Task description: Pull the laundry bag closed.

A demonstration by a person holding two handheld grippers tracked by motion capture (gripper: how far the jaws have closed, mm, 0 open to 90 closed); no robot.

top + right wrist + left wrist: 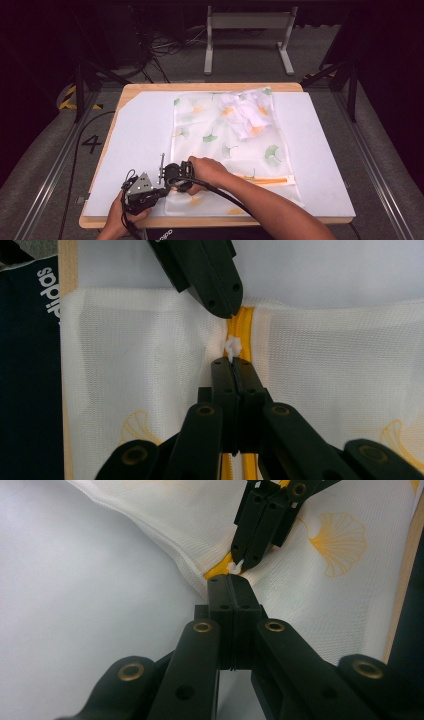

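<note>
A white mesh bag (225,145) printed with green and yellow leaves lies on the white mat (135,145), with crumpled white cloth (245,115) inside its far end. A yellow zipper (265,179) runs across its near end. My left gripper (232,582) is shut on the bag's edge at the zipper's end (216,572), and the mesh lifts toward the jaws. My right gripper (232,362) faces it tip to tip, shut on the small white zipper pull (232,346). In the high view both grippers meet at the bag's near left corner: left gripper (162,189), right gripper (172,184).
The wooden table edge (210,221) runs just below the grippers. The person's right forearm (260,200) crosses the bag's near end. Bare mat lies to the left and right of the bag. A metal stand (247,35) and cables are on the floor beyond the table.
</note>
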